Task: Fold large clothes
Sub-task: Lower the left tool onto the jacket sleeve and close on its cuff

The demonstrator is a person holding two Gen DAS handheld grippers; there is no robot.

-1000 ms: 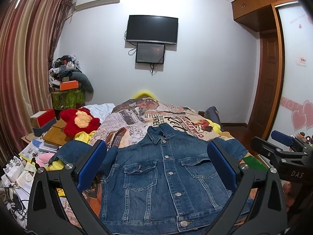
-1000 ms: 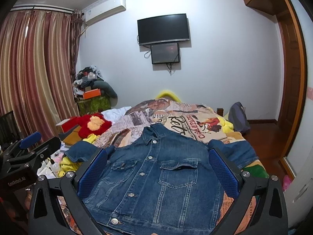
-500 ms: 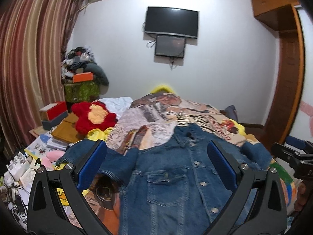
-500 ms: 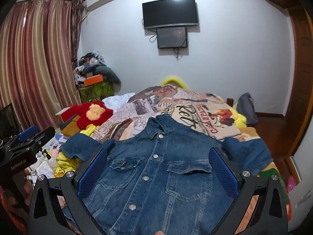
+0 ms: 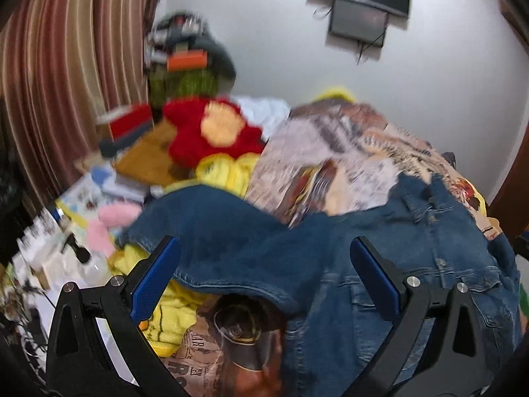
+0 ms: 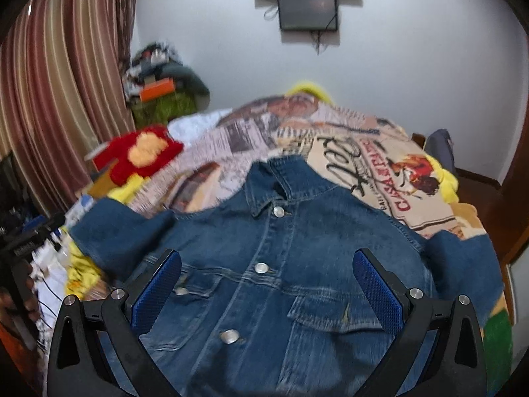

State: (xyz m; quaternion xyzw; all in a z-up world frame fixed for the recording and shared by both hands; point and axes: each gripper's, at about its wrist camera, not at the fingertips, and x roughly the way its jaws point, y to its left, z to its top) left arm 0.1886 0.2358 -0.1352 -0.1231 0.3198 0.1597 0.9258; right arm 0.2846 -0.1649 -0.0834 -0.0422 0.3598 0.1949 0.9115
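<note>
A blue denim jacket [image 6: 281, 264] lies flat, buttoned front up, on the bed, collar toward the far wall. In the left wrist view its left sleeve [image 5: 231, 241] spreads across the frame. My left gripper [image 5: 264, 278] is open and empty, hovering just above that sleeve. My right gripper [image 6: 267, 284] is open and empty above the jacket's chest, between the two pockets. The jacket's right sleeve [image 6: 463, 264] lies out to the right. Both views are blurred by motion.
The bed carries a newspaper-print cover [image 6: 363, 165]. A red and yellow plush toy [image 5: 211, 132] and yellow cloth [image 5: 224, 172] lie at the bed's left. Cluttered boxes and books [image 5: 125, 152] stand by the curtain [image 5: 66, 66]. A door [image 6: 519, 198] is at the right.
Both grippers have dropped lower and tilted down toward the jacket. The left one has swung left over the left sleeve; the right one has closed in over the chest. Both remain open.
</note>
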